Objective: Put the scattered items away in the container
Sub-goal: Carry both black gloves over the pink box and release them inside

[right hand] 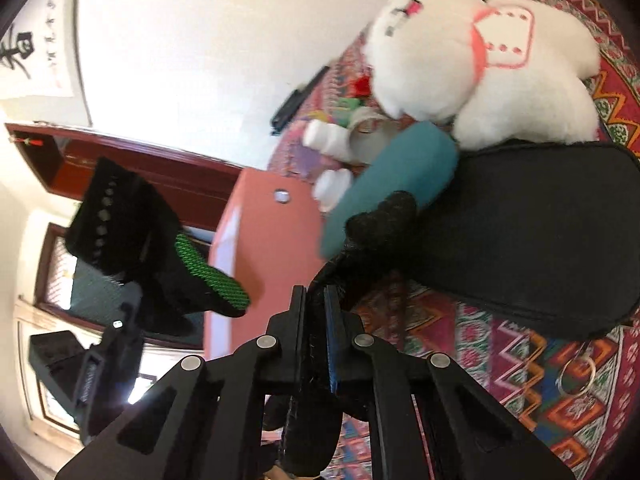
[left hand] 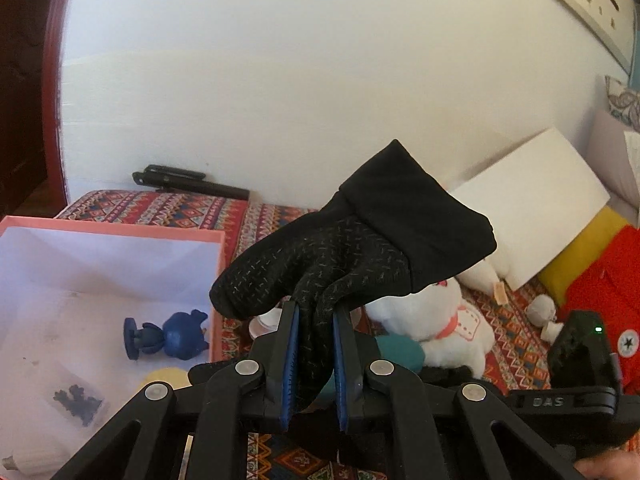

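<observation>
Left gripper (left hand: 314, 310): clenched on a black glove (left hand: 356, 248) by its finger end, cuff up toward 1 o'clock, glove lifted clear of the patterned cloth (left hand: 160, 208). Pink box (left hand: 120, 229) at 9 o'clock from the glove, open, w/ a blue figurine (left hand: 170, 338) lying on its white floor and a small dark item in a clear bag at 7 o'clock of the figurine. White plush (left hand: 452, 320) at 3 o'clock from the gripper; teal item (left hand: 402, 350) just beside it. Black pens (left hand: 188, 182) at 12 o'clock of the box, against the wall.

Right gripper (right hand: 316, 294): jaws closed on dark fabric (right hand: 380, 220), prob. a second glove (view blurred). Black pouch (right hand: 532, 240) at 2 o'clock, lying on the cloth; plush at 1 o'clock, touching the teal item. Box wall at 11 o'clock.
</observation>
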`<action>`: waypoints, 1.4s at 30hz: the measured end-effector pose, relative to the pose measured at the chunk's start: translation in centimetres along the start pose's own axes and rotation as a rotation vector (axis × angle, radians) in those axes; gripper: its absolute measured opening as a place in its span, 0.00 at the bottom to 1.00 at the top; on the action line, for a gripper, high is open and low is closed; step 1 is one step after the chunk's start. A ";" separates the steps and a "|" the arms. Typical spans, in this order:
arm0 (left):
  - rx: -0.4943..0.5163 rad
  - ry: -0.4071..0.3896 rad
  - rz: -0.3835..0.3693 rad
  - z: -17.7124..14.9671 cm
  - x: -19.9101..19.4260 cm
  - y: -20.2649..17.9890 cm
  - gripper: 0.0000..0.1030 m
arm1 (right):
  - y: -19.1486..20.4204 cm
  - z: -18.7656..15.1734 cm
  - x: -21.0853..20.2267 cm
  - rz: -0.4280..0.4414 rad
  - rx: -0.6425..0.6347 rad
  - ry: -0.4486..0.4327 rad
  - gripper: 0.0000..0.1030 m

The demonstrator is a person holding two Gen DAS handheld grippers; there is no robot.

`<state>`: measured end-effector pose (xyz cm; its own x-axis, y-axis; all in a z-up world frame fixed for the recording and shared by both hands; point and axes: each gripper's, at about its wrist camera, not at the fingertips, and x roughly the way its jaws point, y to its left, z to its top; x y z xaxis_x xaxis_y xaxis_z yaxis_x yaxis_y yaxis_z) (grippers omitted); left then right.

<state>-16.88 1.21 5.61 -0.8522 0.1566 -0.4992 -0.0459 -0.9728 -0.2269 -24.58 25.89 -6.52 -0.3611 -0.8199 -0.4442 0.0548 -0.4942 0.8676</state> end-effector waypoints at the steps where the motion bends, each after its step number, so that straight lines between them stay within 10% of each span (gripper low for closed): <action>1: -0.003 -0.006 -0.001 0.1 -0.3 0.2 0.09 | 0.4 0.0 -0.5 0.011 -0.008 -0.011 0.08; 22: -0.065 -0.126 -0.018 1.1 -7.4 4.4 0.11 | 8.9 -1.5 -9.9 0.126 -0.172 -0.216 0.08; 37: -0.127 -0.218 0.142 1.2 -11.8 12.7 0.16 | 18.5 -5.2 -2.2 0.226 -0.424 -0.223 0.09; 40: -0.179 -0.119 0.234 0.7 -7.8 14.8 0.83 | 19.4 -6.4 3.1 0.157 -0.523 -0.171 0.48; 41: -0.233 -0.077 0.239 0.2 -6.5 15.9 0.84 | 19.2 -7.1 5.3 0.080 -0.530 -0.136 0.91; 42: -0.278 -0.041 0.215 -0.4 -5.7 16.9 0.84 | 18.8 -7.8 6.7 0.018 -0.532 -0.117 0.92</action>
<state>-12.63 -16.04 4.30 -0.8474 -0.0593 -0.5276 0.2760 -0.8981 -0.3424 -18.74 8.82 5.06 -0.4552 -0.8071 -0.3760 0.5149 -0.5831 0.6284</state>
